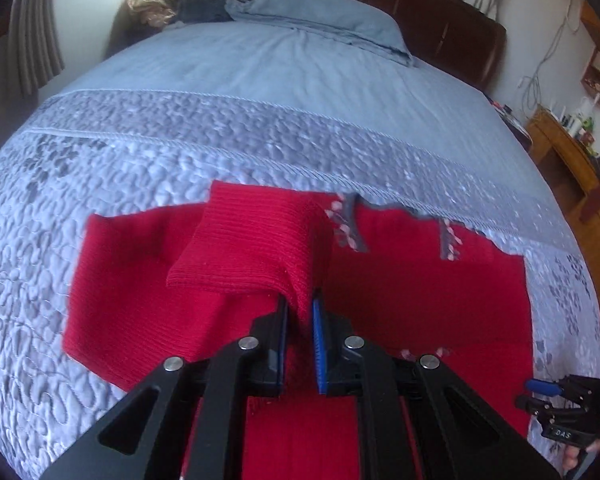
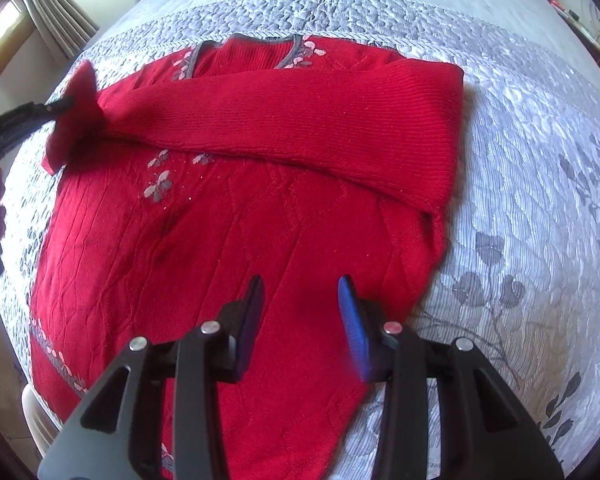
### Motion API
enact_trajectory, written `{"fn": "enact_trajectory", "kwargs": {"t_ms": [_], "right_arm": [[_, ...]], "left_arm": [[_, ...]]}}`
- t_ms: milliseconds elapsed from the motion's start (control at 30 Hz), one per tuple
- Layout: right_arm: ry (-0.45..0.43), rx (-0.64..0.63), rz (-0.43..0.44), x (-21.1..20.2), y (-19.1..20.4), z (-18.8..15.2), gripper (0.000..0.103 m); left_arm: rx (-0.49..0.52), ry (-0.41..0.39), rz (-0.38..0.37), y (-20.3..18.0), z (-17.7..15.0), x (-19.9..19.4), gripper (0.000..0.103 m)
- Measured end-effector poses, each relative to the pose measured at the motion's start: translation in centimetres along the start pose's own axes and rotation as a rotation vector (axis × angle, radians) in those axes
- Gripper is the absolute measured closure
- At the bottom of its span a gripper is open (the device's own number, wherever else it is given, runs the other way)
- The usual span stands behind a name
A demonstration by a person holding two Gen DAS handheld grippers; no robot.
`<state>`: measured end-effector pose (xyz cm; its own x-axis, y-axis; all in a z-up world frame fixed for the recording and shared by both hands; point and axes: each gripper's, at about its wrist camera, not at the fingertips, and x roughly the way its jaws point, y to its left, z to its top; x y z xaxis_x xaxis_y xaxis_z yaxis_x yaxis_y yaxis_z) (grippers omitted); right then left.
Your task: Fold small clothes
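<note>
A red knit sweater [image 2: 228, 240] with grey and pink flower trim lies flat on the quilted bed; it also shows in the left wrist view [image 1: 420, 288]. One sleeve [image 2: 300, 116] is folded across the chest. My left gripper [image 1: 300, 308] is shut on the sleeve cuff [image 1: 256, 240] and holds it slightly above the body; in the right wrist view it shows at the left [image 2: 60, 106]. My right gripper [image 2: 302, 292] is open and empty above the sweater's lower right part; it shows in the left wrist view at the right edge [image 1: 556, 404].
The grey-blue quilted bedspread [image 1: 220, 132] covers the bed. A blue pillow [image 1: 320, 20] and dark clothes [image 1: 212, 0] lie at the head by the brown headboard [image 1: 440, 12]. A wooden dresser [image 1: 572, 160] stands right. Curtains [image 2: 60, 16] hang left.
</note>
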<state>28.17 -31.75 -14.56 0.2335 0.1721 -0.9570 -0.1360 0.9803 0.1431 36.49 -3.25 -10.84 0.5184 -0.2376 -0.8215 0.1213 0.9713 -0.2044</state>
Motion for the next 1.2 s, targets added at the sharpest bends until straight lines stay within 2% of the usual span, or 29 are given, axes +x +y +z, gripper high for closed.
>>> {"fn": "enact_trajectory", "kwargs": {"t_ms": [67,133,233,267,300,400,533,600,667,700,833,967,1133,1200], "right_arm": [[-0.003,0.006,0.010,0.1,-0.1,0.0,0.064],[-0.003,0.009,0.019,0.2,0.0,-0.1,0.064],[0.002,0.004,0.023,0.4,0.3,-0.2,0.063],[0.003,0.002,0.023,0.4,0.4,-0.2,0.063],[0.005,0.000,0.023,0.4,0.4,-0.1,0.063],[0.007,0.006,0.040,0.5,0.9,0.3,0.063],[-0.004,-0.005,0.099,0.6,3.3,2.4,0.063],[-0.005,-0.025,0.130,0.8,5.4,4.3,0.063],[0.009,-0.025,0.150,1.4,6.9,6.3,0.063],[0.019,-0.022,0.161,1.8,7.5,7.1,0.063],[0.090,-0.018,0.184,4.1,10.9,11.5,0.063],[0.157,0.011,0.200,6.8,13.8,15.3,0.063],[0.180,0.033,0.132,9.4,16.1,18.5,0.062],[0.185,0.043,0.109,10.2,16.6,19.3,0.057]], "left_arm": [[0.032,0.019,-0.019,-1.7,-0.8,0.6,0.092],[0.067,0.080,-0.068,-3.4,-1.6,1.5,0.089],[0.089,0.135,-0.141,-4.3,-2.2,1.2,0.069],[0.089,0.143,-0.167,-4.3,-2.3,0.7,0.054],[0.088,0.138,-0.173,-4.1,-2.5,0.0,0.045],[0.088,0.098,-0.122,-2.0,-2.8,-1.7,0.045],[0.014,0.082,0.032,2.7,-2.0,-1.9,0.047],[-0.017,0.088,0.084,4.5,-1.6,-1.7,0.047],[-0.025,0.086,0.186,6.1,-1.3,-1.6,0.047],[-0.024,0.085,0.206,6.6,-1.2,-1.5,0.047],[-0.026,0.122,0.247,9.0,-0.6,-0.5,0.047],[-0.046,0.168,0.244,10.6,0.3,1.4,0.046],[-0.109,0.257,0.217,12.9,-0.3,4.3,0.046],[-0.114,0.255,0.207,13.2,-0.7,4.8,0.045]]}}
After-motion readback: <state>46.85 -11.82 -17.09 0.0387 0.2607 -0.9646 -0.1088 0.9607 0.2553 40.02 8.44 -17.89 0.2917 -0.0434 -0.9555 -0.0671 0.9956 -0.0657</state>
